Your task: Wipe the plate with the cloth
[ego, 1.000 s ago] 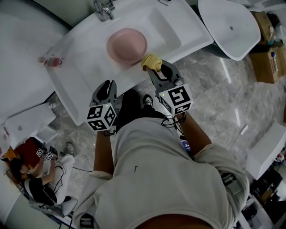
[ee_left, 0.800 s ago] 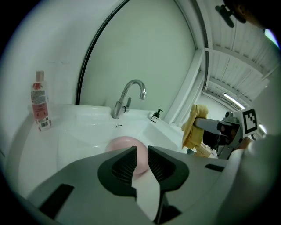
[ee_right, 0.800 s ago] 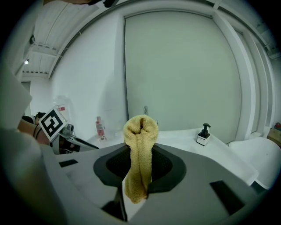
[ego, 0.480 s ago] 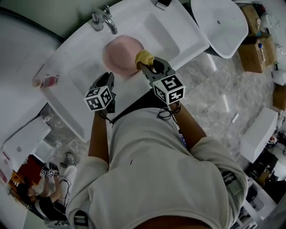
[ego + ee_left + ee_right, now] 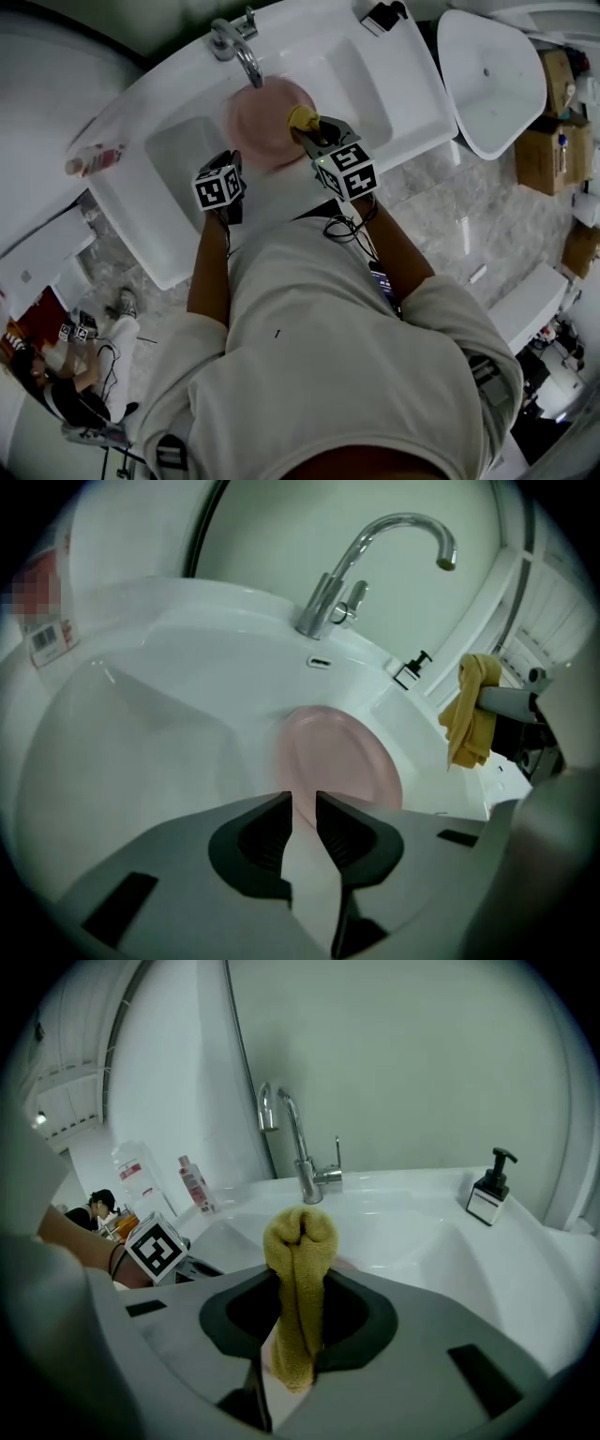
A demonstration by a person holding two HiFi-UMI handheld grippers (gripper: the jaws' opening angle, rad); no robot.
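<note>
A round pink plate (image 5: 261, 120) lies in the white sink basin (image 5: 178, 150), below the tap; the left gripper view shows this plate (image 5: 342, 761) just beyond the jaws. My right gripper (image 5: 306, 128) is shut on a folded yellow cloth (image 5: 301, 116), held over the plate's right rim. In the right gripper view the cloth (image 5: 299, 1241) stands up between the right gripper's (image 5: 298, 1293) jaws. My left gripper (image 5: 230, 161) hovers at the plate's near-left edge. The left gripper's (image 5: 300, 819) jaws are drawn to a thin slit with nothing in it.
A chrome tap (image 5: 236, 45) curves over the basin's far side. A soap dispenser (image 5: 384, 14) stands on the sink's far right corner, a bottle (image 5: 94, 160) on its left ledge. A second white basin (image 5: 492, 75) sits to the right. A person (image 5: 56, 394) crouches on the floor, lower left.
Both grippers have moved forward over the basin toward the plate. The cloth, earlier at the sink's front edge, now hangs over the plate's right rim.
</note>
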